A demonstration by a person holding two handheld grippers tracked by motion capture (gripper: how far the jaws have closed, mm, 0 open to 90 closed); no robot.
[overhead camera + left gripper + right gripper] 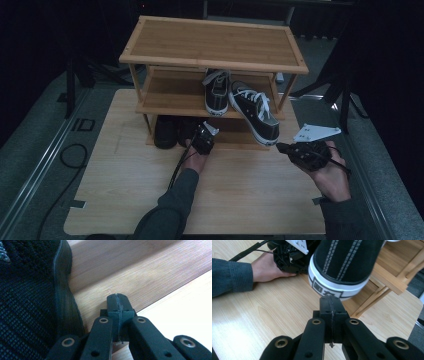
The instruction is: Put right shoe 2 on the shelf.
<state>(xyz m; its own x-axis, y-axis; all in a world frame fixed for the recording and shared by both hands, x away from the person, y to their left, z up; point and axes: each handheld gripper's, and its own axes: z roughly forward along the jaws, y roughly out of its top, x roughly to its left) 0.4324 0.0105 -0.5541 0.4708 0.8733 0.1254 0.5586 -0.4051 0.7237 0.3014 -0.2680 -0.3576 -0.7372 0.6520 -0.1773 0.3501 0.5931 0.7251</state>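
Tools pressed together, both, nothing pinched. Left tool (117,307) low over bottom shelf (140,277) of wooden rack (212,47), jaw tips shut, black knit shoe (27,297) just beside on its left, not touching. Right tool (331,308) also shut, above surface (262,315), black-and-white sneaker (342,267) directly ahead, heel overhanging the rack's edge, close to the tips but apart. Second matching sneaker (217,92) farther back on middle shelf.
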